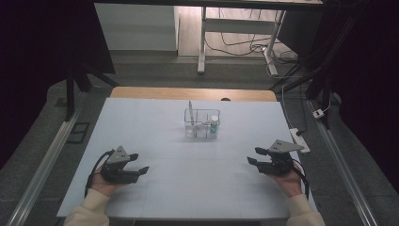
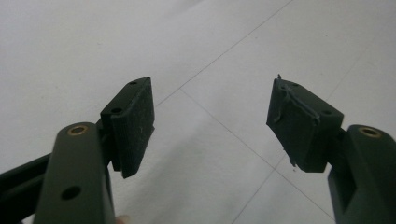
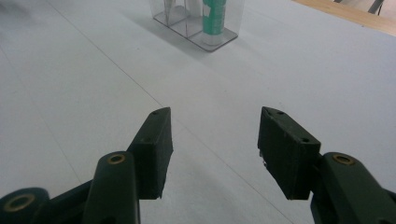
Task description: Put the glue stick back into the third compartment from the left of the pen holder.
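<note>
Nearest the person's edge of the white table (image 1: pixel 155 188), two cream sleeves are coming in from below, each hand holding a black gripper well short of the clear organiser (image 1: pixel 201 123), which is serving as the landmark here. The left gripper (image 1: pixel 140 164) is sitting near and to the left of the organiser, well apart from it, its jaws pointing toward the middle of the table and standing apart with nothing between them; in the left gripper view (image 2: pixel 212 126) the two dark pads are facing each other across bare white tabletop crossed by thin seam lines. The right gripper (image 1: pixel 252 156) is resting near and to the right of the organiser, also well apart from it, its jaws likewise standing open and empty; in the right gripper view (image 3: pixel 215 149) they are framing plain table surface, with the organiser (image 3: pixel 219 39) showing farther ahead, slightly left of centre. Beyond both grippers, the organiser is standing upright at the middle of the table, divided into compartments. A white tube with a green label (image 1: pixel 214 126) is standing upright in its right-hand compartment, and a thin pale upright piece (image 1: pixel 190 112) is rising above its left rear corner.
</note>
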The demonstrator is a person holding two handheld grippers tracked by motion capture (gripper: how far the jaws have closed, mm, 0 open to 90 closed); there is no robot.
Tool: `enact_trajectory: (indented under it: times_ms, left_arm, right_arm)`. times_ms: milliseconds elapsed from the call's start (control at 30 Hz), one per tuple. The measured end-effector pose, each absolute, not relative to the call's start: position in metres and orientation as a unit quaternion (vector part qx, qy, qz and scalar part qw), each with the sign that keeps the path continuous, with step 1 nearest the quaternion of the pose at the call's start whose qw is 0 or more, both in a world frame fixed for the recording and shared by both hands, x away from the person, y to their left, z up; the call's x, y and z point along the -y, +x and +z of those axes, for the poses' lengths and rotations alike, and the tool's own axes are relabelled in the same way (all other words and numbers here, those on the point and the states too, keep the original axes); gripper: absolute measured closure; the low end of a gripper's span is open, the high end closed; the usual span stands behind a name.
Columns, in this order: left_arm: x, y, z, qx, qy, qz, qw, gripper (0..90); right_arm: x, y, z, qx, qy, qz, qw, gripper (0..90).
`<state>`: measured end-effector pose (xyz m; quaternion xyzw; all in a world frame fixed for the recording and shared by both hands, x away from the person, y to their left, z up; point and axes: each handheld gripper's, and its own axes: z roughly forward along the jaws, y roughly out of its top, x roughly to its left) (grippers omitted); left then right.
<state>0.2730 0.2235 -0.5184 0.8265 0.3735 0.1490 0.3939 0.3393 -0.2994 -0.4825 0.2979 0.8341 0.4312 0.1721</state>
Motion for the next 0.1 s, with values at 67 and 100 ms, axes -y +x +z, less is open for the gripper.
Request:
enact_trajectory:
  times_ms: [67,100]
  left_arm:
    - [-0.2235,0.2733,-0.5185,-0.374,0.826,0.149,0.394,32.1]
    - [-0.2235,0.2735,-0.5187,-0.374,0.826,0.149,0.394,32.1]
  right_arm:
    - [0.2995,0.3395,-0.4829,-0.835,0.296,0.431,0.172,44.5]
    - [0.2995,0.3396,-0.4830,-0.835,0.296,0.430,0.172,44.4]
